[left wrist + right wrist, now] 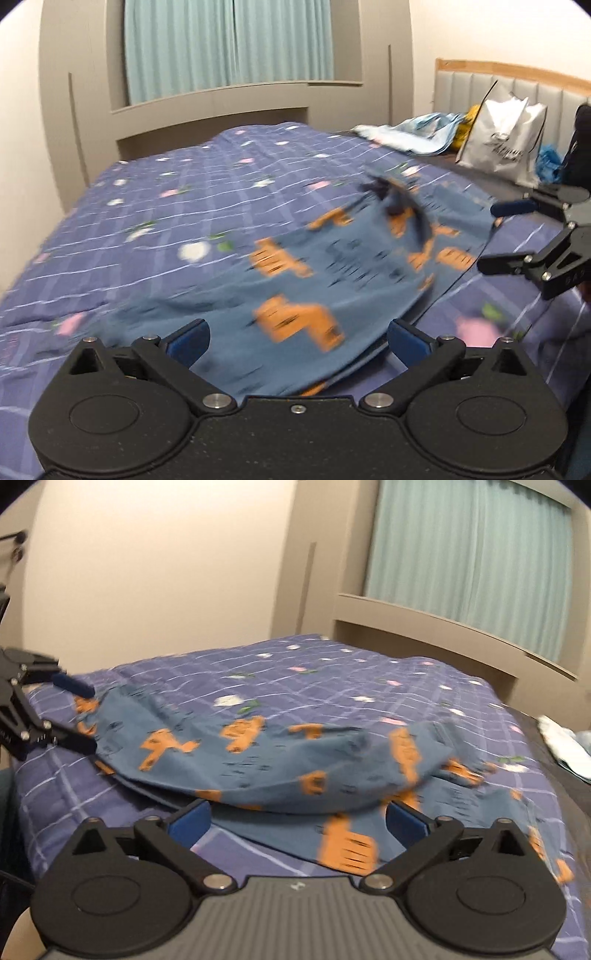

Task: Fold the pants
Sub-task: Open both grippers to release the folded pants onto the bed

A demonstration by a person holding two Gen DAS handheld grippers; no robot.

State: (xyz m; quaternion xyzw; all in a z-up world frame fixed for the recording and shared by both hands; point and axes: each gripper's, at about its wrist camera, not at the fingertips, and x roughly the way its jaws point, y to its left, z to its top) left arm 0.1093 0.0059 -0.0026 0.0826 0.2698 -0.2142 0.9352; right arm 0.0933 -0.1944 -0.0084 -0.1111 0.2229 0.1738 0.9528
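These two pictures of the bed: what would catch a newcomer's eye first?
First, the blue pants printed with orange animals, lying rumpled and blurred in the middle of the purple checked bedspread. Next, the black tools at the bottom of each view: the left gripper and right gripper, blue-padded jaws wide open and holding nothing. Behind, pale green curtains hang, and a white shopping bag leans against the headboard.
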